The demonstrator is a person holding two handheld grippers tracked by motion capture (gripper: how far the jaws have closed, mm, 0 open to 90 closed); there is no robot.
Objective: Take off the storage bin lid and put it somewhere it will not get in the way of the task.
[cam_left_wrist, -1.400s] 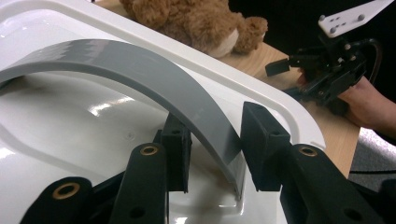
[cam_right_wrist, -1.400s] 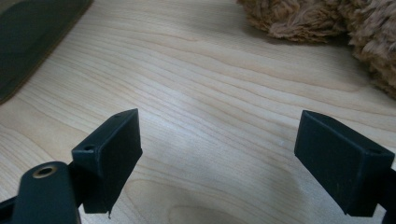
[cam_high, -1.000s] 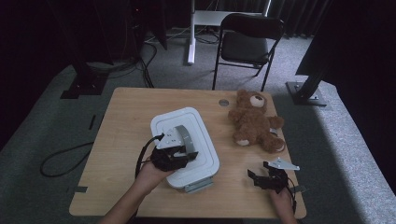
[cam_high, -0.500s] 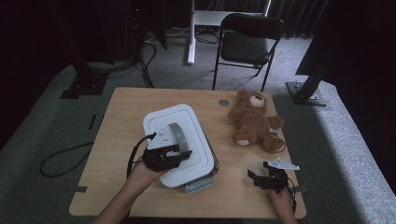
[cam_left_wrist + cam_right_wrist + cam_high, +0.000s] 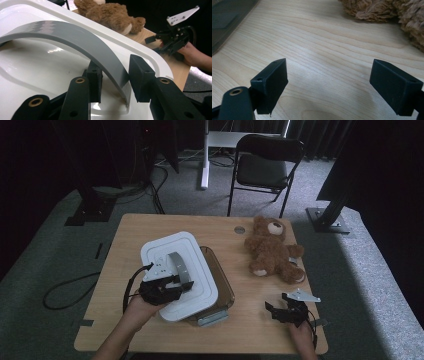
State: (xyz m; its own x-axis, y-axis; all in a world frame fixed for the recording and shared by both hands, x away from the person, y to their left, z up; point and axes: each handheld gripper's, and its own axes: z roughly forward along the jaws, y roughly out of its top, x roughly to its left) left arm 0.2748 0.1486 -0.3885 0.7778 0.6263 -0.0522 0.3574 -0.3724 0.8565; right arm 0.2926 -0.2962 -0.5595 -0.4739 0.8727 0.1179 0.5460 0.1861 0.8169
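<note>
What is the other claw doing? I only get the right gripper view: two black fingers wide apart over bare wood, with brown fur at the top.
Observer: The left claw is shut on the grey handle of a white lid.
Visitor: Is that lid on something?
Observer: It is shifted left over a brown box, whose right edge is uncovered.
Visitor: And the fur?
Observer: That is a teddy bear, lying on the far right part of the table, apart from the box.

Glossy white plastic lid point(image 5: 177, 270), matt grey handle point(image 5: 82, 42), plush bear point(image 5: 272, 250).
</note>
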